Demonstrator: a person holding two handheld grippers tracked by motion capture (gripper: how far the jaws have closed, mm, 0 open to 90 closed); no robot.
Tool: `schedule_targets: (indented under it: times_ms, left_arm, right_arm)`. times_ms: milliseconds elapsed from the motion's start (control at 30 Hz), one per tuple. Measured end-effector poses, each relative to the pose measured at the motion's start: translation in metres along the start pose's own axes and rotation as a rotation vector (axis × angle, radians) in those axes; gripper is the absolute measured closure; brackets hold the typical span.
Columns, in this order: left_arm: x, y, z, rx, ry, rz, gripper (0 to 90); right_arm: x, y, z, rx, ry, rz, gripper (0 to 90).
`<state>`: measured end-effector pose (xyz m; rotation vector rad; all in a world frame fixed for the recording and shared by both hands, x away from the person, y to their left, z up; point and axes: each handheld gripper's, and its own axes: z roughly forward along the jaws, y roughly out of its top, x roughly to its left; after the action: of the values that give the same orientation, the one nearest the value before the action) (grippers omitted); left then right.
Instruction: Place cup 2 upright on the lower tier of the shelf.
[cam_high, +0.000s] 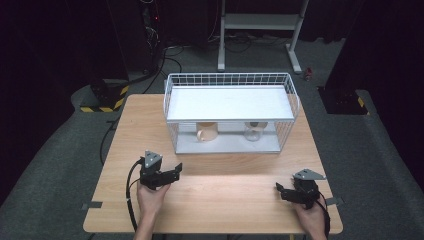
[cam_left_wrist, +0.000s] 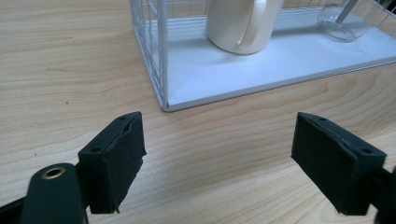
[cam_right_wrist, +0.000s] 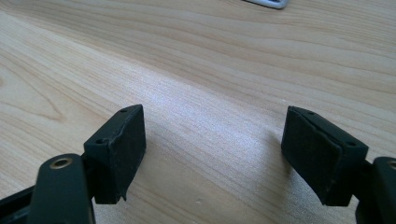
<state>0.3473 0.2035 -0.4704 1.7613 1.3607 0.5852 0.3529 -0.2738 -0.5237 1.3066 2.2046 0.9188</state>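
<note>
A white wire rack (cam_high: 230, 76) with a flat shelf on top stands at the far middle of the wooden table (cam_high: 220, 200). Under the shelf, on the rack's white floor (cam_left_wrist: 261, 70), sit a cream mug (cam_high: 206, 131) (cam_left_wrist: 238, 23) on the left and a clear glass (cam_high: 253, 131) (cam_left_wrist: 338, 21) on the right. My left gripper (cam_high: 176, 170) (cam_left_wrist: 219, 158) is low over the table in front of the rack's left corner, open, with bare wood between its pads. My right gripper (cam_high: 280, 190) (cam_right_wrist: 215, 154) hovers near the front right of the table, open and holding nothing.
A corner of the rack's base (cam_right_wrist: 268, 3) peeks in at the top of the right gripper view. Beyond the table are a grey carpeted floor, cables, a white metal stand (cam_high: 260, 22) and yellow-black striped feet (cam_high: 102, 102). Bare wood lies between the two grippers.
</note>
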Motion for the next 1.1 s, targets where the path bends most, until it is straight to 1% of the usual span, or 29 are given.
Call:
schedule_targets:
  times_ms: [67,267,367,500,533,767,900,1033,1100]
  left_arm:
    - [0.001,-0.002,0.0,0.003,0.0,-0.01,17.4]
    - [0.004,-0.007,0.0,0.007,0.01,-0.012,17.2]
    - [0.005,-0.01,-0.001,0.009,0.01,-0.021,17.2]
    - [0.007,-0.012,0.0,0.025,0.014,-0.014,17.1]
    - [0.008,-0.014,0.0,0.021,0.018,-0.021,17.1]
    - [0.01,-0.02,0.001,0.031,0.026,-0.02,17.1]
    - [0.012,-0.022,0.0,0.022,0.033,-0.02,17.4]
    - [0.013,-0.025,0.0,0.026,0.038,-0.032,17.5]
    - [0.015,-0.027,0.001,0.036,0.042,-0.026,17.5]
  right_arm:
    - [0.0,0.0,0.0,0.001,-0.001,0.002,22.0]
    - [0.0,0.0,0.0,0.0,0.0,0.0,22.0]
    - [0.0,0.0,0.0,0.0,0.0,0.0,22.0]
    - [0.0,0.0,0.0,0.0,0.0,0.0,22.0]
    - [0.0,0.0,0.0,0.001,0.0,0.001,22.0]
    - [0.0,0.0,0.0,0.002,-0.001,0.002,22.0]
    - [0.0,0.0,0.0,0.001,-0.001,0.002,22.1]
    - [0.0,0.0,0.0,0.0,0.0,0.0,22.1]
    - [0.0,0.0,0.0,0.0,0.0,0.0,22.0]
